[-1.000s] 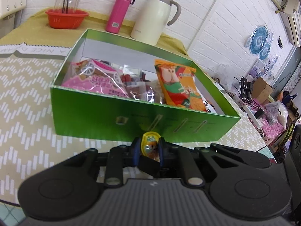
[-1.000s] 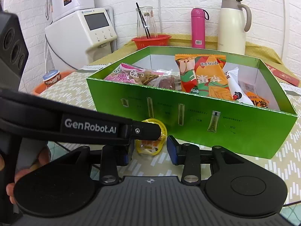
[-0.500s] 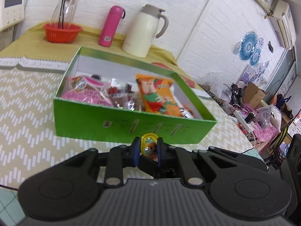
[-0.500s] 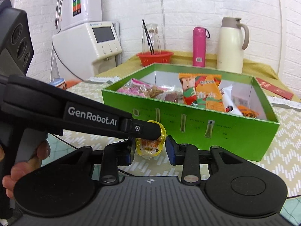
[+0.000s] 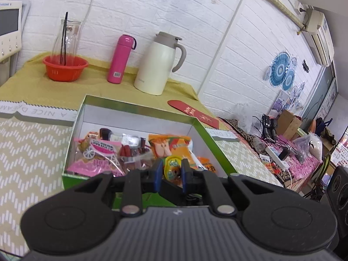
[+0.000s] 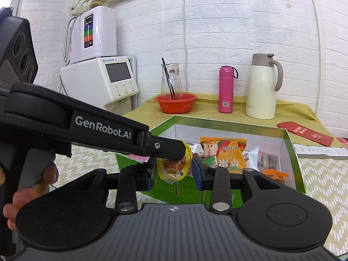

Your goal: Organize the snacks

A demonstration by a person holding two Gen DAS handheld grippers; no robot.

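1. Our left gripper (image 5: 171,175) is clamped on a small yellow snack packet (image 5: 172,169), blue pads pressing both its sides, and we hold it above the near edge of the green box (image 5: 139,109), over the snacks already inside.
2. Straight ahead of the left gripper, inside the box, stands an orange snack bag (image 5: 168,144); ahead and to its left lie a pink packet with a carriage picture (image 5: 95,156) and some dark red wrapped pieces (image 5: 130,154).
3. Beyond the box's far wall we see a cream thermal jug (image 5: 159,65), a pink flask (image 5: 121,58) and a red basket (image 5: 65,67) holding a glass carafe, all well apart from our tool.
4. In the right wrist view our right gripper (image 6: 174,174) has its fingers apart, with the same packet (image 6: 175,165) hanging between them without touching either pad; the left tool's black finger (image 6: 167,149) crosses in front from the left and hides the packet's top.
5. The near wall of the box (image 6: 293,152) sits just beyond the right gripper's fingertips.
6. Compared with a second ago, we have lifted the packet from down in front of the box's outer wall to above its rim, and we now look down into the box rather than at its side.
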